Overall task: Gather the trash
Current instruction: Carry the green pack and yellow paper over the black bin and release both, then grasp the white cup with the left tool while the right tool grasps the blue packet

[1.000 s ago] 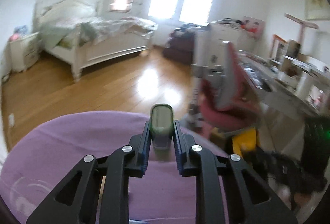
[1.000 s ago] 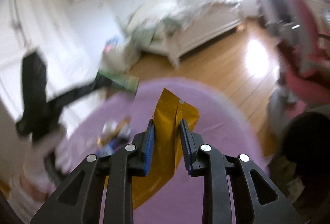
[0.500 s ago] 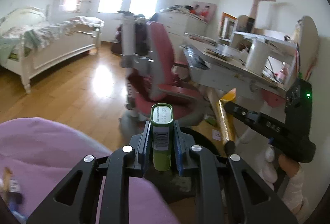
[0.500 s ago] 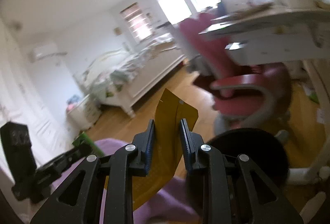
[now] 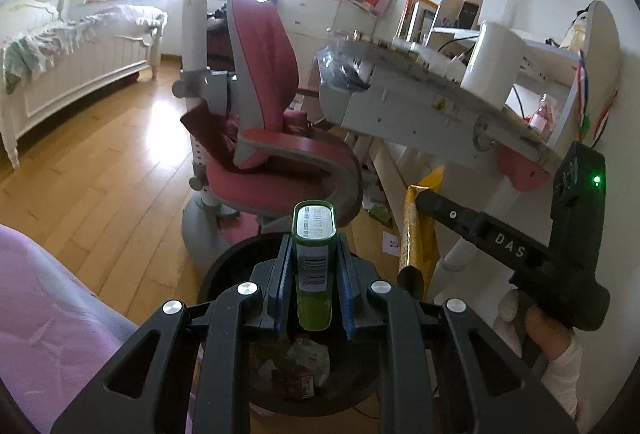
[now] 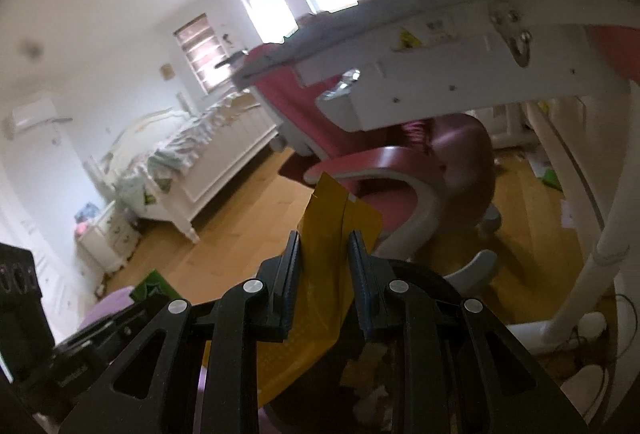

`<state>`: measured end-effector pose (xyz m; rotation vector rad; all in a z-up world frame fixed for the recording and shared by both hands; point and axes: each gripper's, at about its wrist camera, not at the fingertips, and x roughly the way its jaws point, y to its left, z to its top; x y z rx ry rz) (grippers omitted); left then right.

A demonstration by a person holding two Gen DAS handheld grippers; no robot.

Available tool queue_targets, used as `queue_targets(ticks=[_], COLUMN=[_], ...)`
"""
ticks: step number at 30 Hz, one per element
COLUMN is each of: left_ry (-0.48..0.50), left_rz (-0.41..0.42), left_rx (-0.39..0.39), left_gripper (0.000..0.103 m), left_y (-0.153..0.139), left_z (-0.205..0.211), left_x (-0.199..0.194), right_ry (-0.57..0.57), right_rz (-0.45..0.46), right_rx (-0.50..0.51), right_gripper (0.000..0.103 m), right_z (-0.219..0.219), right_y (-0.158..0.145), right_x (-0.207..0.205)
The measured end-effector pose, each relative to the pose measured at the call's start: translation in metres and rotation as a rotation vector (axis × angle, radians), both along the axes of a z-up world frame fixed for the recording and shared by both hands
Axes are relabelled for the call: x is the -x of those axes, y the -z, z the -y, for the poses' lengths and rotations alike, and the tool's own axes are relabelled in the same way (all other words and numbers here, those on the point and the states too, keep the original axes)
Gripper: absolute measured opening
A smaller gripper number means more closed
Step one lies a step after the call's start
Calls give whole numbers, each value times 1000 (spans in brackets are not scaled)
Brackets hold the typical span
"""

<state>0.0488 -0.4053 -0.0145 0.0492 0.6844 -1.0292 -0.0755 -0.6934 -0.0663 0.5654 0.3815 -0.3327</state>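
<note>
Our left gripper (image 5: 313, 290) pinches a green tin (image 5: 313, 266) directly above the black bin (image 5: 224, 266), which already holds trash. Our right gripper (image 6: 325, 282) clamps a yellow wrapper (image 6: 332, 230) over the same bin, beside the pink chair (image 5: 276, 138).

The left gripper (image 5: 313, 288) points forward and slightly down, its two blue-padded fingers (image 5: 282, 290) pressed against the sides of a green container (image 5: 314, 274). The right gripper (image 6: 325, 284) is also level, its fingers (image 6: 290, 284) clamped on a yellow wrapper (image 6: 324, 262). The right hand (image 5: 548, 330) grips its handle at the far right of the left view.
</note>
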Motion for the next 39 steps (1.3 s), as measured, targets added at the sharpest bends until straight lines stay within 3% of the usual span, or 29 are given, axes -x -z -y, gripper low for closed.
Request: queue_targets(ticks=[12,15,17,18,19,24,30,35,39], left_ry=[22,18,12,1,-21,-56,-189,-393,-597], left_rz=[1,42,71,90,124,174,179,123,71], left_rx=[-58,-89,-93,-89,-69,-73,-63,-61,-108], left_gripper=[21,27,54,81,95,97,97,97,97], left_y=[6,2,-4,-7,-14,-33,-48,-46,-32], left_z=[18,23,23,21,15,-5,-80,-183,-276], left_x=[0,5,10,13,18,26,17,-12,-38], right_ry=[2,12,17,18,19,-23,-226,-469,-675], right_rz=[-32,-44,-43,-37,-33,-39,-52,-63,-95], right_rx=[-27,-46,-62,-69,-73,-66,-46,6,39], right_gripper=[25,25,49,55,62,76,76,76,76], right_z=[-1,1,2,2,0,-21,-82,-166,-245], right_y=[9,9,8,7,6,-4,-17,-29,-30], right_x=[-7,-6,-2,0,2,2,-26,-62,-91])
